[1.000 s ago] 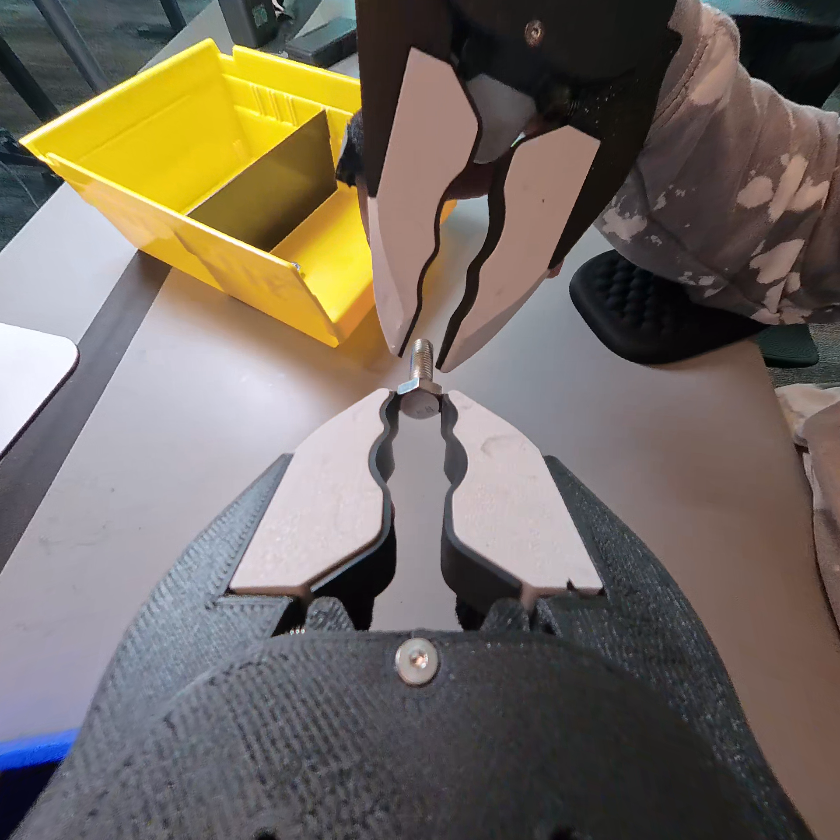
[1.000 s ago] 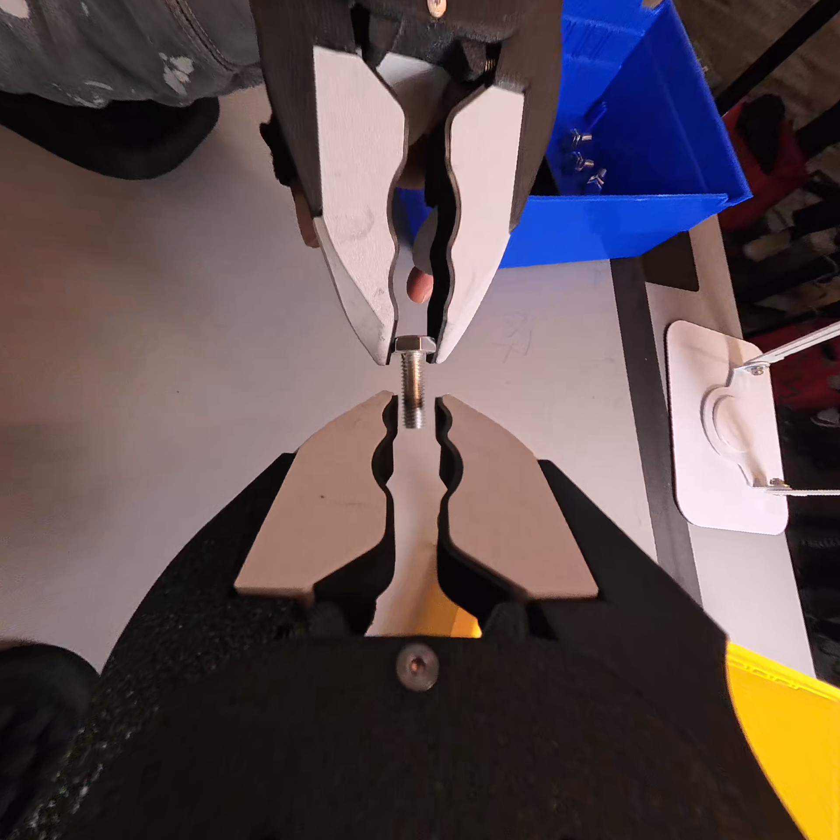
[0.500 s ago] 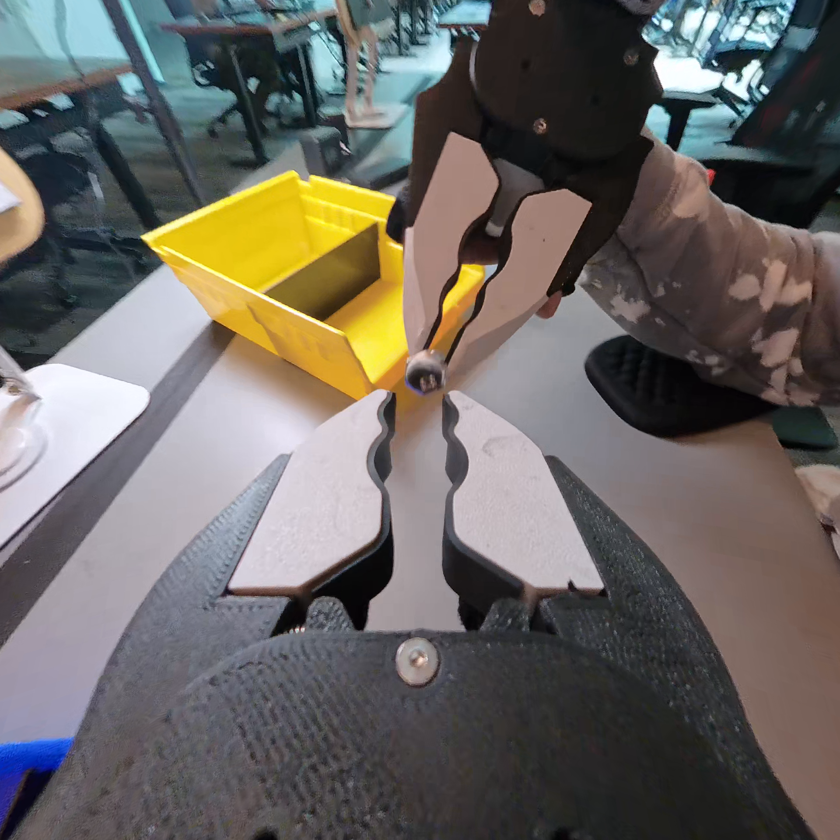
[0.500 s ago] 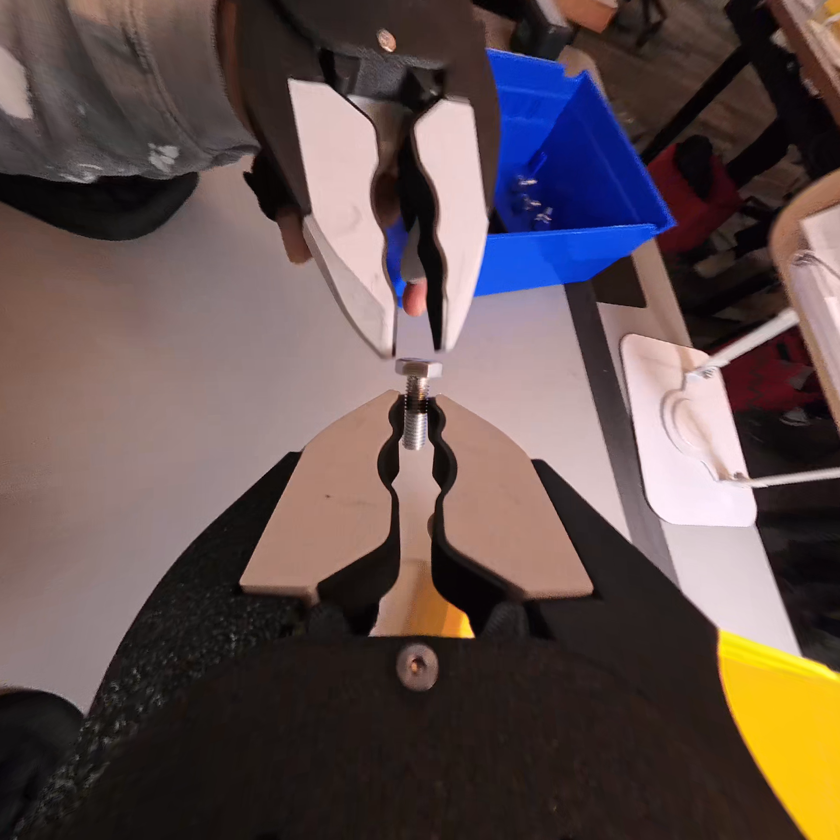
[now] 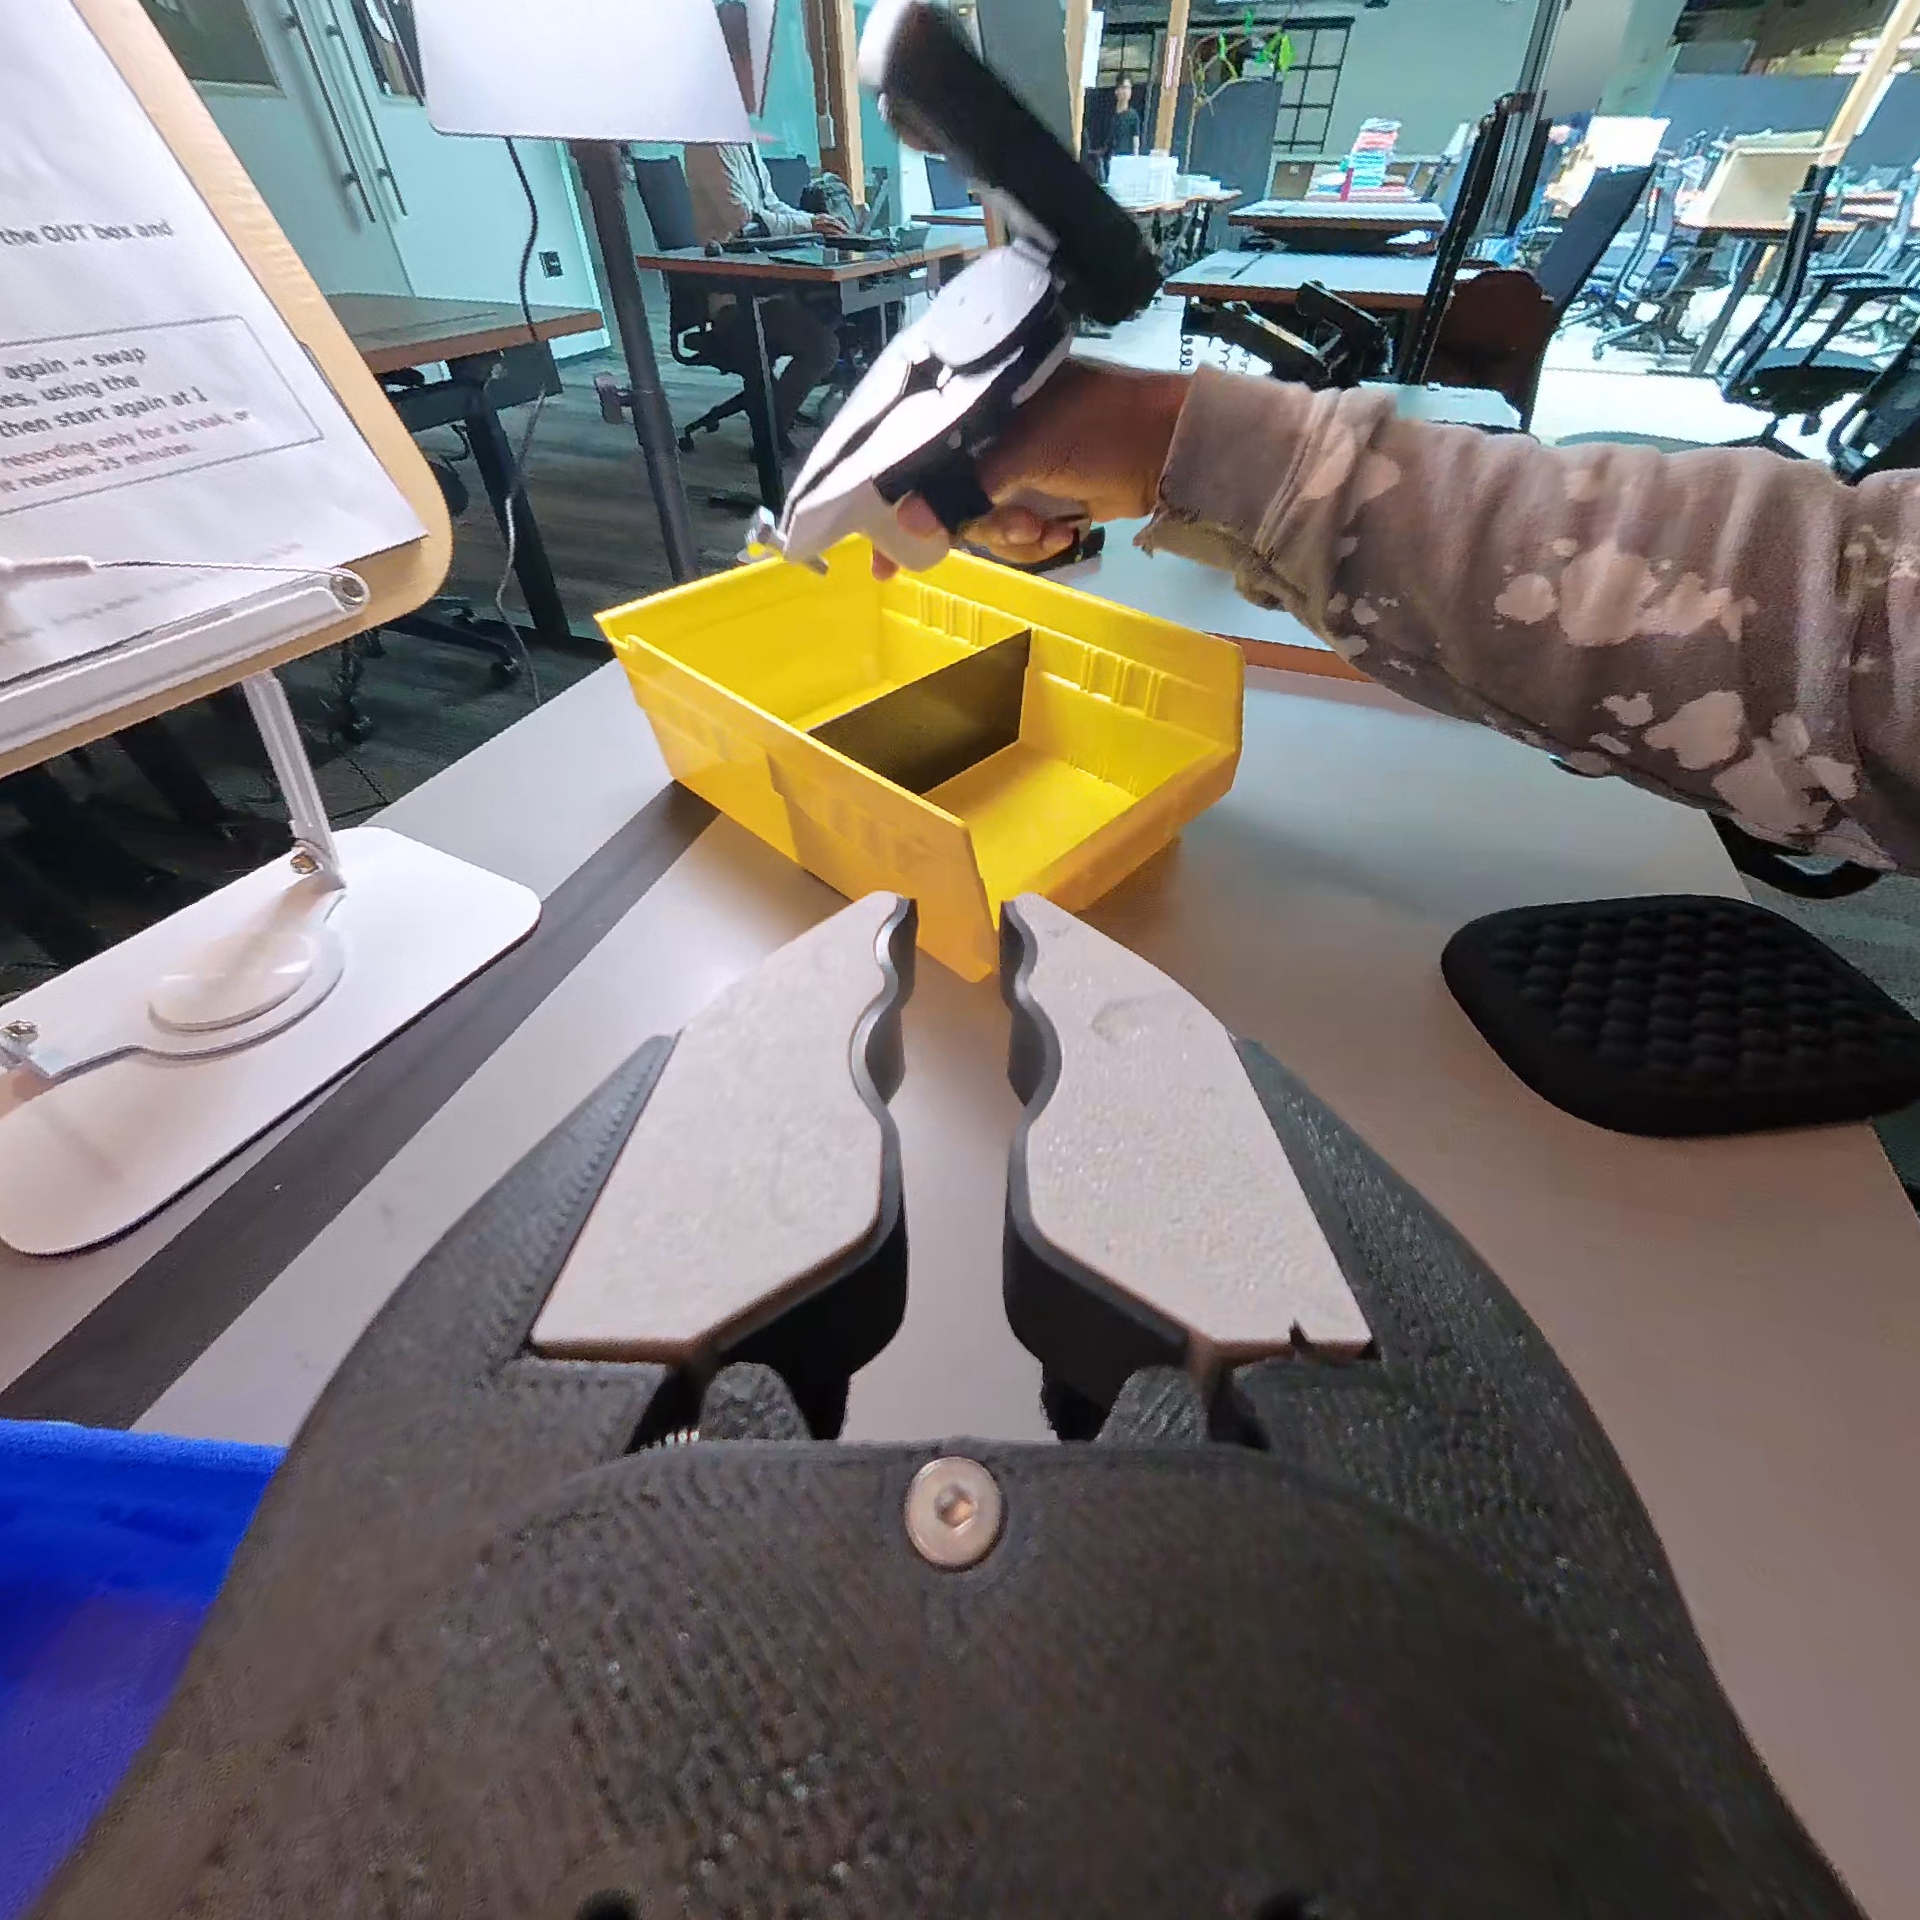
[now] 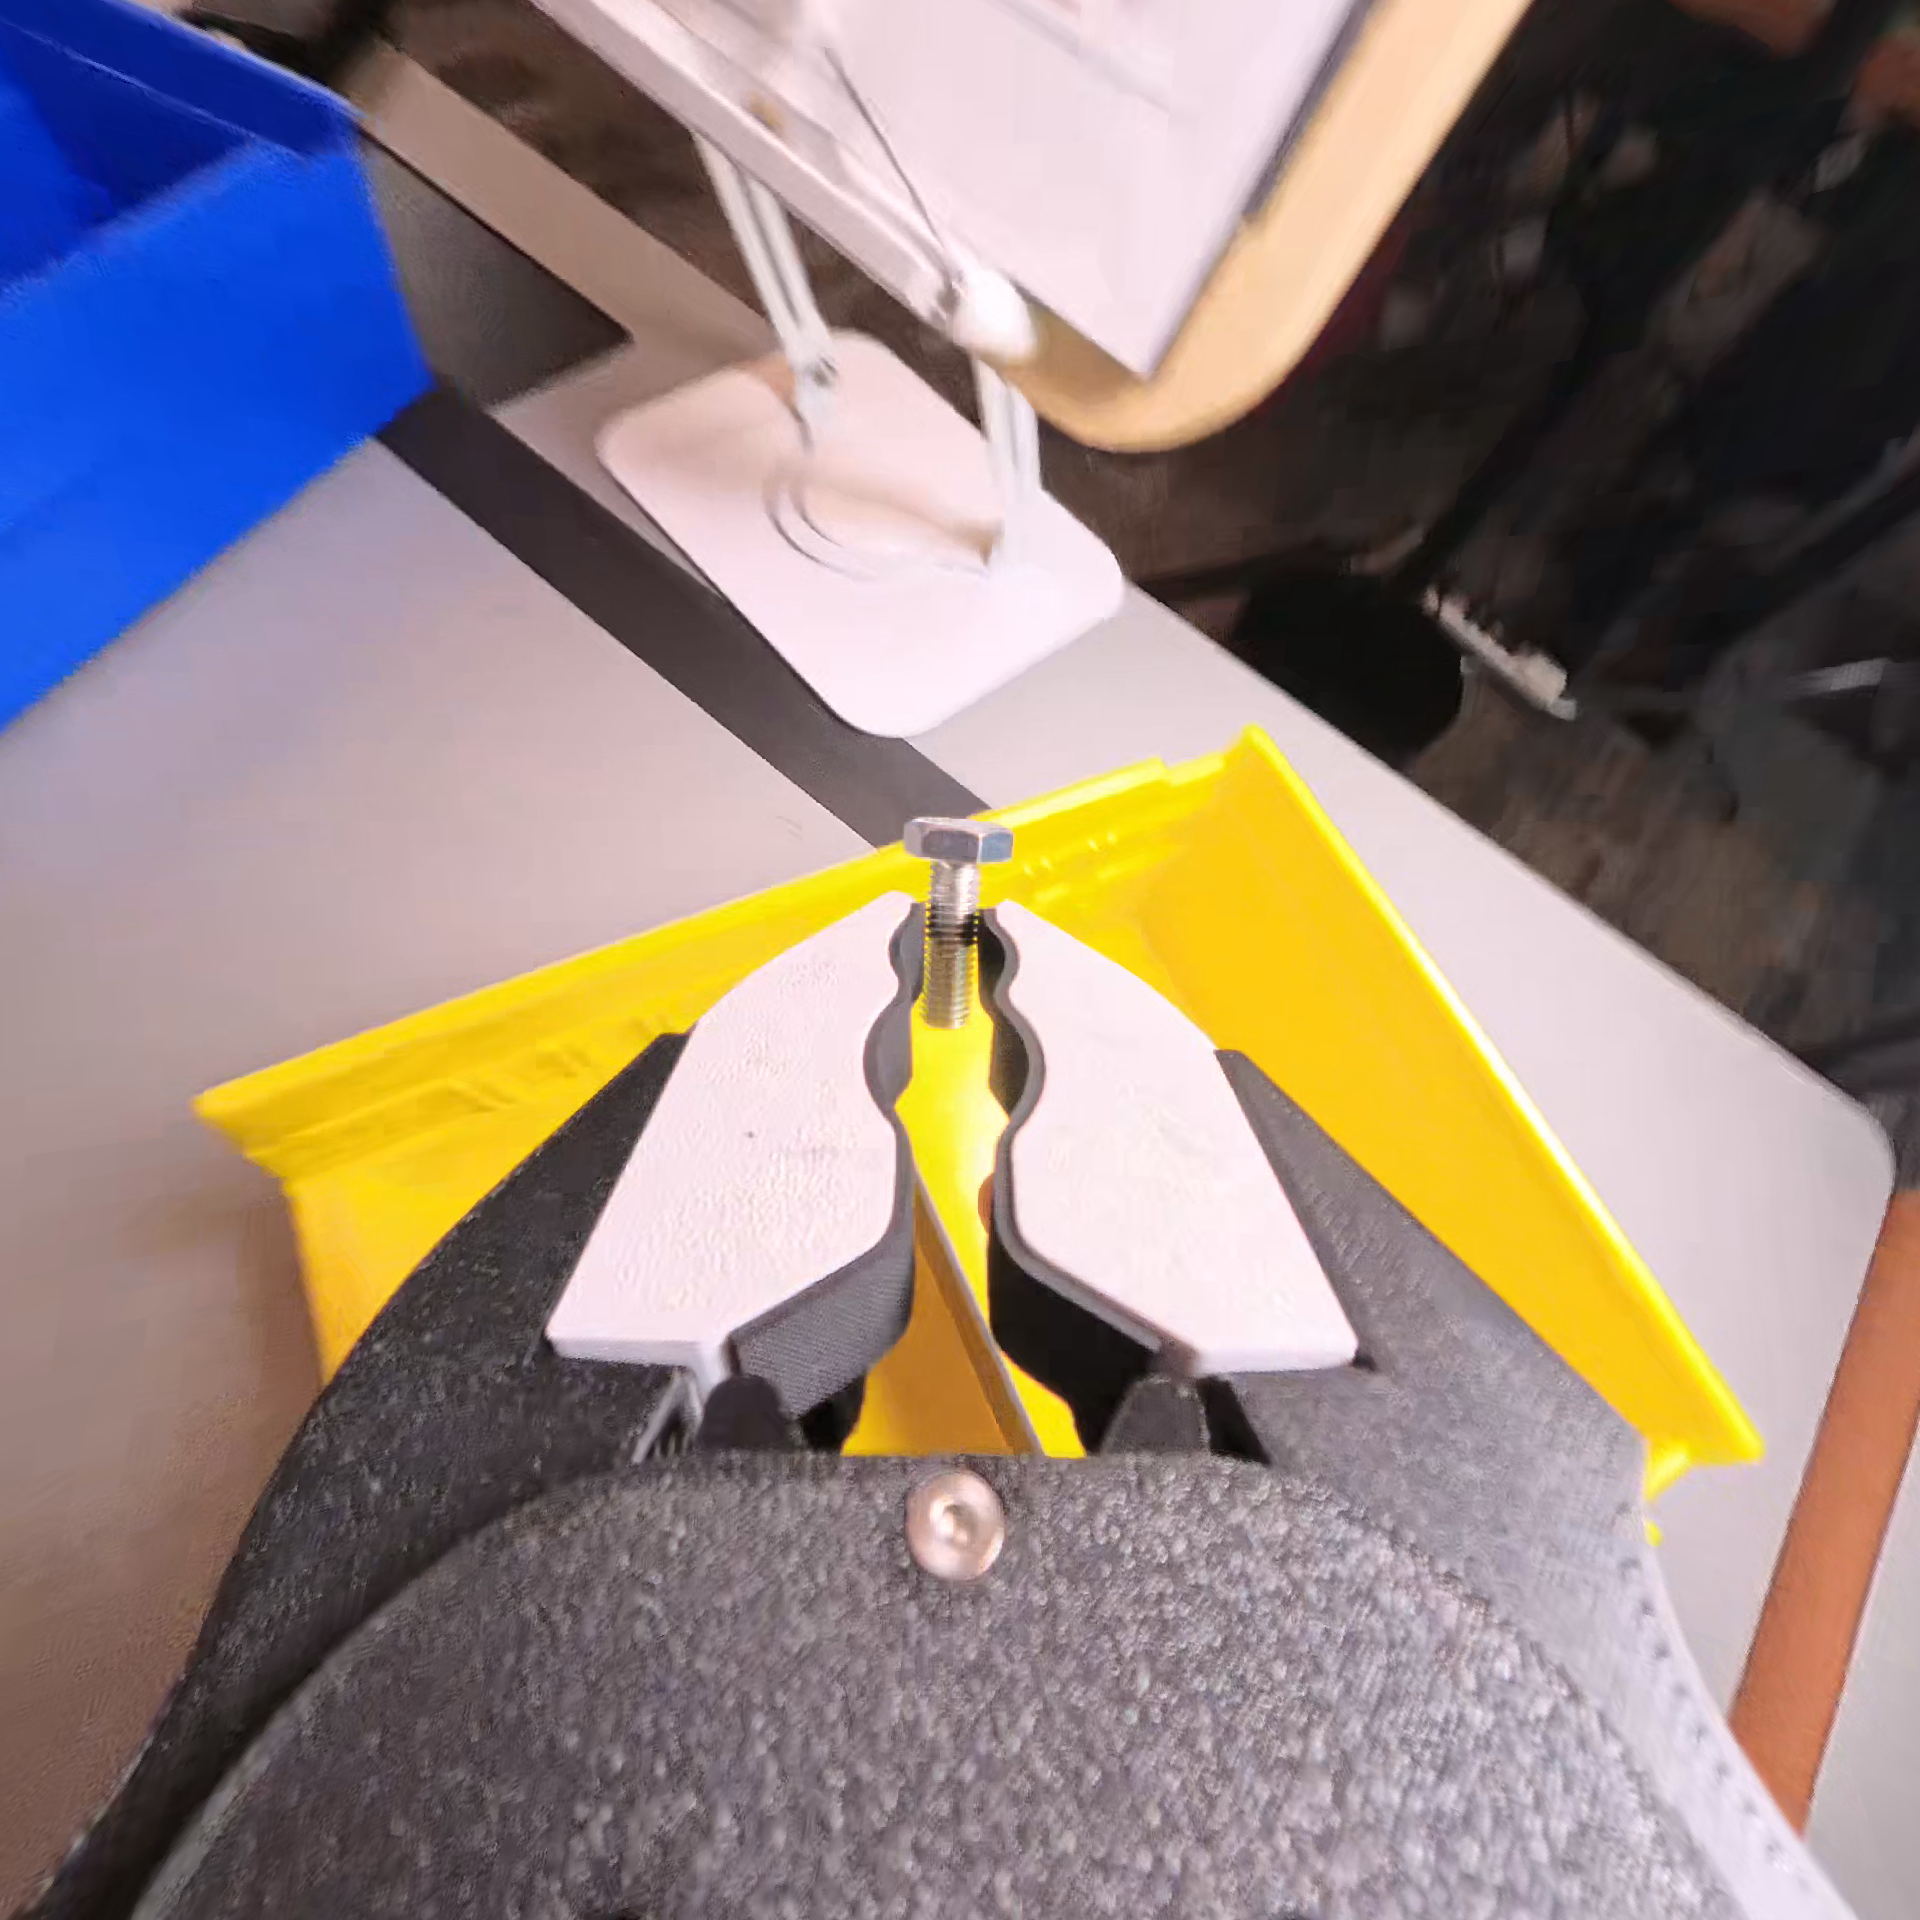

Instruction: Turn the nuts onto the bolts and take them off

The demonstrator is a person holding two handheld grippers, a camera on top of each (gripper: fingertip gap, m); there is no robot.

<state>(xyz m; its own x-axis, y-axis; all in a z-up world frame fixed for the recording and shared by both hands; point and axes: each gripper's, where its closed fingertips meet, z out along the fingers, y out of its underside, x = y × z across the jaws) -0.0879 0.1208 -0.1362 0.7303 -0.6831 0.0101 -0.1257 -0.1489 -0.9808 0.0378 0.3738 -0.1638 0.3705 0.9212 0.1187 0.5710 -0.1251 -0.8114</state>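
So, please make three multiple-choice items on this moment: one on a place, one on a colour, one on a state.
1. Where is the bolt?
A. in the blue bin
B. between the right gripper's fingertips, above the yellow bin
C. lying on the table

2. What colour is the divider in the yellow bin?
A. black
B. red
C. white

3. How is the left gripper?
A. shut on a nut
B. shut on the bolt
C. open, holding nothing

Key: 1 B, the right gripper pinches the threaded shank, head outward; 2 A, a dark panel crosses the bin; 3 C, an empty gap shows between its fingers.
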